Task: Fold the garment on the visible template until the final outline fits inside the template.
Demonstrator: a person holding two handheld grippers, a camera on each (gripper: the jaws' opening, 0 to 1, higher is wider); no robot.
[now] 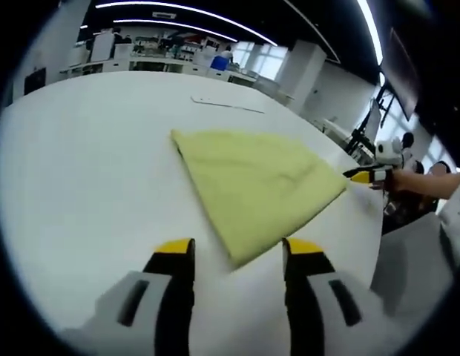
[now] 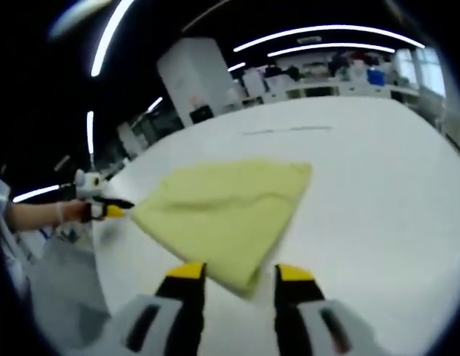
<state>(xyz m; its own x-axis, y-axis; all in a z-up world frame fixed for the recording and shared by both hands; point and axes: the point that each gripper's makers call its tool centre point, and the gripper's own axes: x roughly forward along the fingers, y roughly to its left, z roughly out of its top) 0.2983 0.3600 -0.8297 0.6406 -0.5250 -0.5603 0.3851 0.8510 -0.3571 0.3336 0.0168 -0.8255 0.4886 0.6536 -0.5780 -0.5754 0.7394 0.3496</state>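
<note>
A: Garment (image 1: 256,189): yellow, folded flat to a rough triangle on the white table (image 1: 89,185). In the left gripper view its near corner points toward 6 o'clock, between the jaw tips.

B: Left gripper (image 1: 237,251): jaws apart, nothing held, cloth corner just ahead. At 3 o'clock the right gripper (image 1: 366,176) sits at the cloth's far corner; grip there too small to tell.

A: Right gripper view: jaws apart, empty, cloth edge at 12 o'clock. A thin line marks the table beyond, 12 o'clock.
</note>
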